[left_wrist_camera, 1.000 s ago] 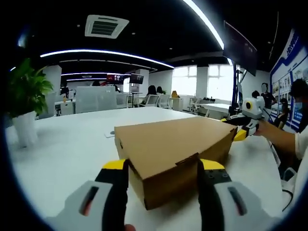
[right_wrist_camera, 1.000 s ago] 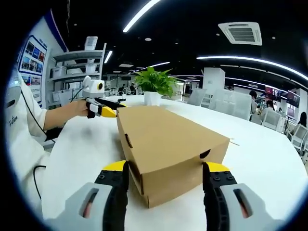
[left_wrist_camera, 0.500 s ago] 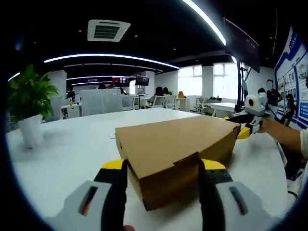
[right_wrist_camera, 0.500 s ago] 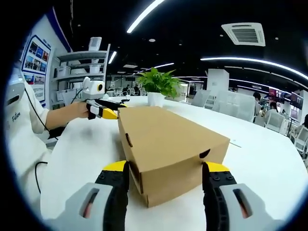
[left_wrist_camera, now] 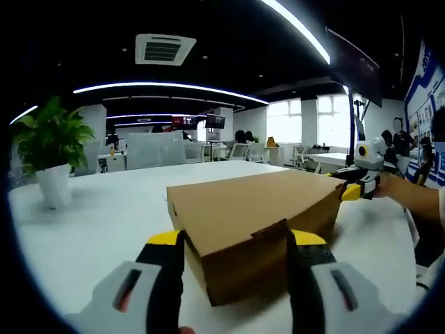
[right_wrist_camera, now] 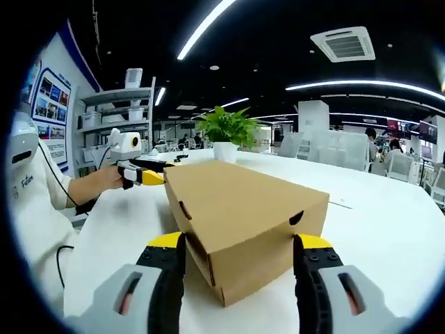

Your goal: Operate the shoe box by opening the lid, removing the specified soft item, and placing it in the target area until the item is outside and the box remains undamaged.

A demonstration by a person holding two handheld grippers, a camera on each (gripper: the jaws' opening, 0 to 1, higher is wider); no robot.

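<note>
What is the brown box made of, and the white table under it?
The shoe box looks like plain brown cardboard: matte, with folded edges and a cut tab slot. The table seems a smooth white laminate or plastic top with a faint sheen, though I can't be sure.

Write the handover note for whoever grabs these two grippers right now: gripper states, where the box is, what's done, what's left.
Left gripper: open, jaws either side of one end of the shoe box, not clamped.
Right gripper: open, jaws straddling the opposite end the same way.
Shoe box: cardboard, lid closed, on the white table. A potted plant stands on the table beyond it.
Done: both grippers in position at the box ends.
Left: open the lid, take out the soft item (hidden inside, cannot be seen), set it in the target area, keep the box undamaged.
</note>
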